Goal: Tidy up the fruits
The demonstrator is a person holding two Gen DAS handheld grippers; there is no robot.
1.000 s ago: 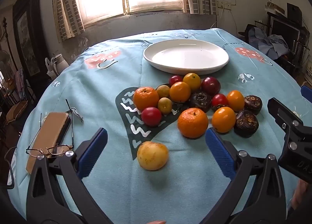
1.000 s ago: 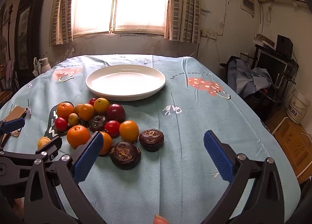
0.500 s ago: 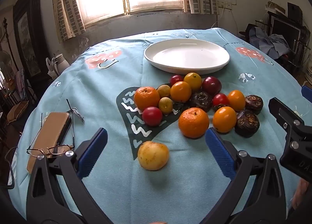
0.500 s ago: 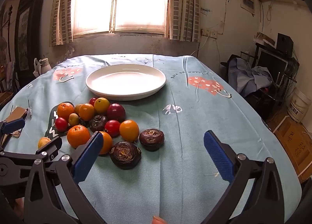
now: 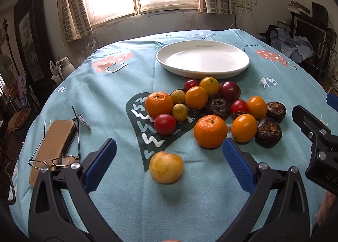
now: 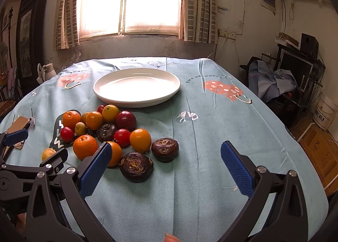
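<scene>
The fruits (image 5: 209, 107) were heaped mid-surface, just before the empty plate (image 5: 202, 59) set toward the far edge — judged their destination. Left gripper (image 5: 169, 161) and right gripper (image 6: 166, 166) were held wide, nothing gripped — ready for picking
</scene>
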